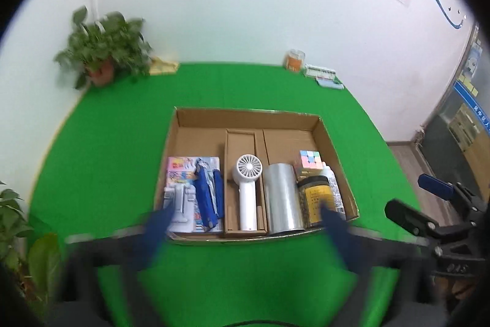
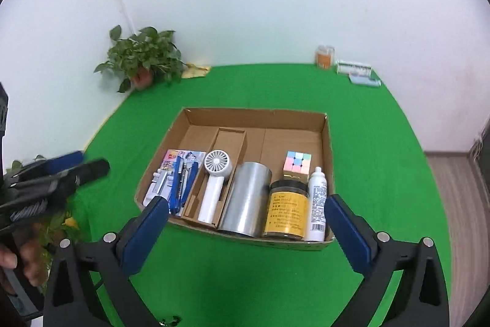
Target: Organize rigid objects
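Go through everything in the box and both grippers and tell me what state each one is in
Cardboard box: open-topped, partly filled.
Handheld fan: lying flat in the narrow compartment.
Silver cylinder: on its side.
Jar: lying down, lid on.
White bottle: lying down, capped.
Puzzle cube: unsolved.
Left gripper: open, empty.
Right gripper: open, empty.

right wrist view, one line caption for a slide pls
Open right gripper above the green table, facing a cardboard box holding fan, steel cylinder, jar, bottle, cube.

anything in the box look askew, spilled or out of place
Nothing stands out. In the cardboard box the blister pack, white fan, silver cylinder, yellow-label jar and white bottle lie side by side along its near wall, with the pastel cube behind them. No spill or damage shows.
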`<state>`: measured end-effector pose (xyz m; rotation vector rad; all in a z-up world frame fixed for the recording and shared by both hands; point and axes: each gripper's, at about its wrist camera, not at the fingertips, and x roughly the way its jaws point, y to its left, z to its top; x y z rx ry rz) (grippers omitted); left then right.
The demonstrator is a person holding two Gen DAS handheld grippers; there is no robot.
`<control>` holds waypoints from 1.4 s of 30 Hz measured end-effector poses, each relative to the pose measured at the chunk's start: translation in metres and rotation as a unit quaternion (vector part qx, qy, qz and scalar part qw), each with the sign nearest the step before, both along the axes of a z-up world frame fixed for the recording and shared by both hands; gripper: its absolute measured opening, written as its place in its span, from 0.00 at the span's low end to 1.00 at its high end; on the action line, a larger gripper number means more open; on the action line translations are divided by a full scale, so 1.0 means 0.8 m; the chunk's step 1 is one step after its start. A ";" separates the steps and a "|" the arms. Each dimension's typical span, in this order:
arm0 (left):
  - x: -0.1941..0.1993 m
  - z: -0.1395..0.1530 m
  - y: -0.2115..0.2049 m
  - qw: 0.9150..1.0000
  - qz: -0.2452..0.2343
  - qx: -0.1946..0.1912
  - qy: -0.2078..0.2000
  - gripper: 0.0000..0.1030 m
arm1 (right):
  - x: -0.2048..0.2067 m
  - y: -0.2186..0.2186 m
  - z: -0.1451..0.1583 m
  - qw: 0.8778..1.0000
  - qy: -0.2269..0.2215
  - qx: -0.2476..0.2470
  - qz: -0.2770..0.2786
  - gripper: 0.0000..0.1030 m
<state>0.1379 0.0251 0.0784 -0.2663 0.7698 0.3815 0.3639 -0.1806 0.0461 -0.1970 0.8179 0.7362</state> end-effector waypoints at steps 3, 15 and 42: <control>-0.011 0.010 -0.026 1.000 0.009 0.023 0.000 1.00 | -0.019 -0.013 0.005 1.000 -0.003 -0.004 0.015 0.99; -0.045 0.017 -0.109 0.997 0.050 0.046 0.032 1.00 | -0.070 -0.114 0.017 0.999 0.017 0.026 0.009 0.31; -0.043 0.010 -0.056 0.997 0.034 0.041 0.048 0.99 | -0.090 -0.032 0.019 0.999 0.000 -0.026 -0.042 0.99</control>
